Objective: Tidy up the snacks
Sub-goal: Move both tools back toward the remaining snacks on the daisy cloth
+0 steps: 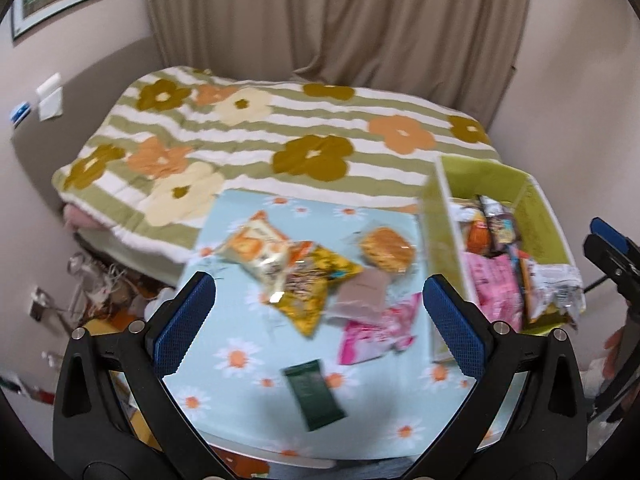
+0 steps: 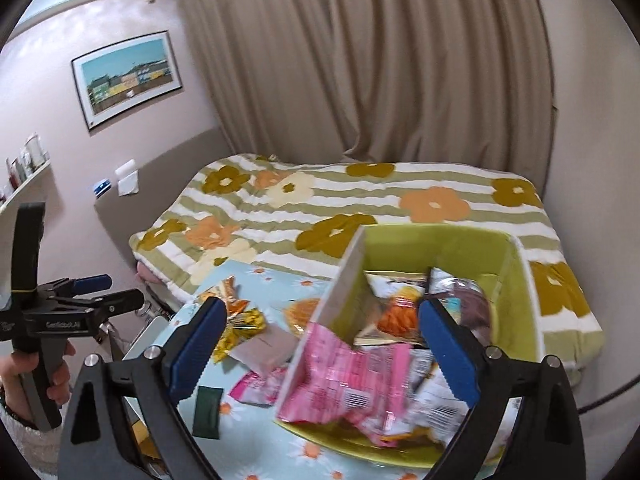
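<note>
My left gripper (image 1: 318, 320) hangs open above the blue daisy tablecloth (image 1: 240, 400), nothing between its pads. Below it lie loose snacks: a yellow packet (image 1: 316, 280), a cream and orange packet (image 1: 256, 246), a round pastry in clear wrap (image 1: 386, 248), a brownish packet (image 1: 362, 290), a pink packet (image 1: 376, 330) and a dark green packet (image 1: 314, 394). My right gripper (image 2: 322, 344) stands open over the near corner of the green bin (image 2: 440, 244). A pink packet (image 2: 348, 376) lies in the bin below it, free of the pads, among several other packets.
A bed with a striped flower quilt (image 1: 280, 136) runs behind the table, beige curtains (image 2: 380, 60) beyond it. Cables and clutter (image 1: 100, 280) sit on the floor at the left. A person's hand (image 2: 24, 384) holds the left gripper's handle.
</note>
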Tool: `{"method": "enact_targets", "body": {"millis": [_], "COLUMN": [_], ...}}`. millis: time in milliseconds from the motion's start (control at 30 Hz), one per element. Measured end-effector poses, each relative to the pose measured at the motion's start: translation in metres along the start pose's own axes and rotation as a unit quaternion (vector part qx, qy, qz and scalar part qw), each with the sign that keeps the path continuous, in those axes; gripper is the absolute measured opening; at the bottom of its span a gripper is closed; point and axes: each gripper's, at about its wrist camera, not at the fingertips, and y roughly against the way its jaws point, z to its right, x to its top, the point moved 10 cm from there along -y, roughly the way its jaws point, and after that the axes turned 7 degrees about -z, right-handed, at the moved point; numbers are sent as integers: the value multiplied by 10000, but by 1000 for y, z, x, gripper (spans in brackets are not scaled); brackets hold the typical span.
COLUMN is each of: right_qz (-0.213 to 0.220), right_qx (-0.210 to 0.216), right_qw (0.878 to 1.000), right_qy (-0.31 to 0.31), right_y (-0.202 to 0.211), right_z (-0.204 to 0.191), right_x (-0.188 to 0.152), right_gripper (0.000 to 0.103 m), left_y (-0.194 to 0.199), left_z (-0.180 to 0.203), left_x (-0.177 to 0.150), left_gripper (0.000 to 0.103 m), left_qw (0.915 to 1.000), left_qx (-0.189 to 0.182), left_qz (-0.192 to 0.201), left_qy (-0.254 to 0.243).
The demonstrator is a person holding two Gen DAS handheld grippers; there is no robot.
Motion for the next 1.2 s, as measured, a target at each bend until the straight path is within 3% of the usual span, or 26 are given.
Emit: {"method": "enact_targets", "body": {"millis": [67,167,333,500,600,667,900,1067,1133,1200], "right_qz": [-156,-29,-100,-405,-548,-656,-973,-1305,-1402,-1492], "right_qx": [41,68,-127,-259,-407,-467,-757,-950,-976,-981], "right_qw": [9999,10000,9995,9969,9950,9932,9836,9758,9732,9710], "right_qy": [9,6,-285,-627,-732,-845,-1318,-1474,-1540,-1588], "right_y": [-8,-17,-48,-91,-114,-128,-173,-194,-200,-205], "right_z": [-10,-32,-67,-97,-111,-117,-129,-127,-124,-121], "right_x": [1,7,13,7,1,-3,-29,-54,-61,-66], "right_gripper": [96,96,96,96,96,96,96,96,96,96], "left_y": [-4,-13,-39,-80,-106,-124,-183,-209,-215,-220], "left_z": [-25,-55,-87,-99,-98,-94,-79,-63,-58,-56], "left_x": [2,10,24,33,35,35,32,32,33,29], "left_gripper": [103,103,103,103,103,103,103,103,103,103], "left_qw": [10000,9999,9984,9905,9812,9712,9452,9262,9091,8822], "left_qx": [7,-72,-312,-629,-933,-1272,-1557,-1522,-1480,-1386], "left_qz": [-34,-88,-358,-871,-1167,-1377,-1933,-1877,-1842,-1868], "left_qy": [71,56,-318,-854,-1221,-1473,-2122,-2895,-3431,-4094]}}
